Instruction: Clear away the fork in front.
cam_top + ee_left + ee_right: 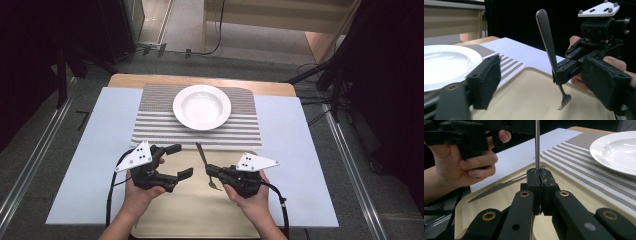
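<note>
One fork [206, 167], clamped near its neck in the closed fingers of the right gripper [209, 170], stands tines-down over the beige tray [200, 215], while the left gripper [179, 161] waits beside it, fingers apart, near the white plate [202, 106].

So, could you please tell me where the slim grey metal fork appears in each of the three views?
High view: the slim grey metal fork lies lower centre, clamped by the right gripper.
Left gripper view: right of centre, handle up, tines on the beige tray.
Right gripper view: a thin handle rising from the shut jaws at centre.
Shared landmark: the round white plate.
</note>
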Demonstrator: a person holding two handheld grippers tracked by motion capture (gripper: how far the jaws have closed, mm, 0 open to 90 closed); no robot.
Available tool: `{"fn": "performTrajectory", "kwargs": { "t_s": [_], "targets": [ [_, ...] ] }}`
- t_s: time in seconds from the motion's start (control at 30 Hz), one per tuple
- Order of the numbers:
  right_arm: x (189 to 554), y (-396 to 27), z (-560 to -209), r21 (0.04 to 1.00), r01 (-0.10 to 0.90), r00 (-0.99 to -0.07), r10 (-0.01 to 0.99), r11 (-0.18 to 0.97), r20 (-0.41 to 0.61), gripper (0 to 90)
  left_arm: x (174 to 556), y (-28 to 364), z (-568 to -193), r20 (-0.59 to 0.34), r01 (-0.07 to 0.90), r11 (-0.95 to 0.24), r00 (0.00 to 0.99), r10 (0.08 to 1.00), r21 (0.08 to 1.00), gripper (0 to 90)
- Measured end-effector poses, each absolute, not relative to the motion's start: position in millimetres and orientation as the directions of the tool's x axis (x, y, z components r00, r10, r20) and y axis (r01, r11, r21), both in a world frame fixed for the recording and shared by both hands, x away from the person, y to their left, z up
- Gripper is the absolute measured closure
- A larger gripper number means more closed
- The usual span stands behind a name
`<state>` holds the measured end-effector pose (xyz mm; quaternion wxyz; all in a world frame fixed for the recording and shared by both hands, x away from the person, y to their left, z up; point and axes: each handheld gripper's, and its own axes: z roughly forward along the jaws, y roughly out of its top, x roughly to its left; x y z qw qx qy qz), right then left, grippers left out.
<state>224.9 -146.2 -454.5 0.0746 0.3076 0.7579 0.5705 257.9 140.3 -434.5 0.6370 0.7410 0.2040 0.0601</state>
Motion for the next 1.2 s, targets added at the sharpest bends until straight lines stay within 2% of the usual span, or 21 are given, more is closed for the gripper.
{"fn": "performTrajectory", "kwargs": {
  "t_s": [0.6, 1.0, 1.2],
  "targets": [
    [219, -124, -461, 0.91, 0.376, -0.829, 0.503, 0.177, 0.245, 86.8, 255, 130, -436, -0.207, 0.264, -0.116, 0.909, 0.362, 0.957, 54.7],
    [217, -122, -463, 0.913, 0.376, -0.829, 0.498, 0.16, 0.254, 86.8, 254, 128, -436, -0.198, 0.255, -0.114, 0.909, 0.368, 0.96, 65.0],
    [217, -122, -463, 0.914, 0.376, -0.828, 0.497, 0.153, 0.258, 86.7, 255, 129, -437, -0.214, 0.267, -0.109, 0.911, 0.354, 0.957, 66.7]
  ]
}}
